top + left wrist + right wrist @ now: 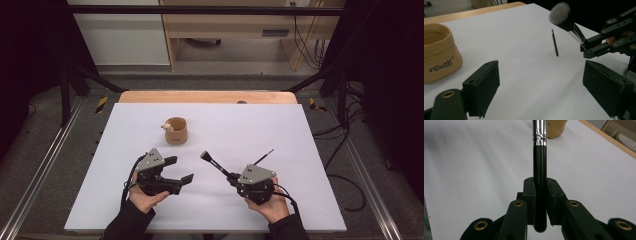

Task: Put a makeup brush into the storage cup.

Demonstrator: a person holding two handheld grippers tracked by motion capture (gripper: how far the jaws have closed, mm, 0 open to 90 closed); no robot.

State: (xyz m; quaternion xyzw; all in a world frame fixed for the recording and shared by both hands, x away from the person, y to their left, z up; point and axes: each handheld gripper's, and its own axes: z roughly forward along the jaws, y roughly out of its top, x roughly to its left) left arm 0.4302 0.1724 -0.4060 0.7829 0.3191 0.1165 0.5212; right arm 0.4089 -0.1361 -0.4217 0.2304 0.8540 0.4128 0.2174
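My right gripper [233,178] [540,195] is shut on the black handle of a makeup brush [216,164] [540,170]. The brush points up and away to the left, above the white table top, and its grey bristle head [561,13] is in the air. My left gripper [178,170] [541,85] stands open at the near left with nothing between its pads [484,85]. In the left gripper view the right gripper [586,46] is at the right edge. A thin black pencil-like stick [263,157] [554,42] lies on the table beyond the right gripper.
A tan fabric pouch [177,132] [439,55] [555,127] stands upright mid-table, with a pale soft item [168,127] at its rim. The white table top [250,125] ends in a wooden edge [207,96] at the back. Dark frame posts flank both sides.
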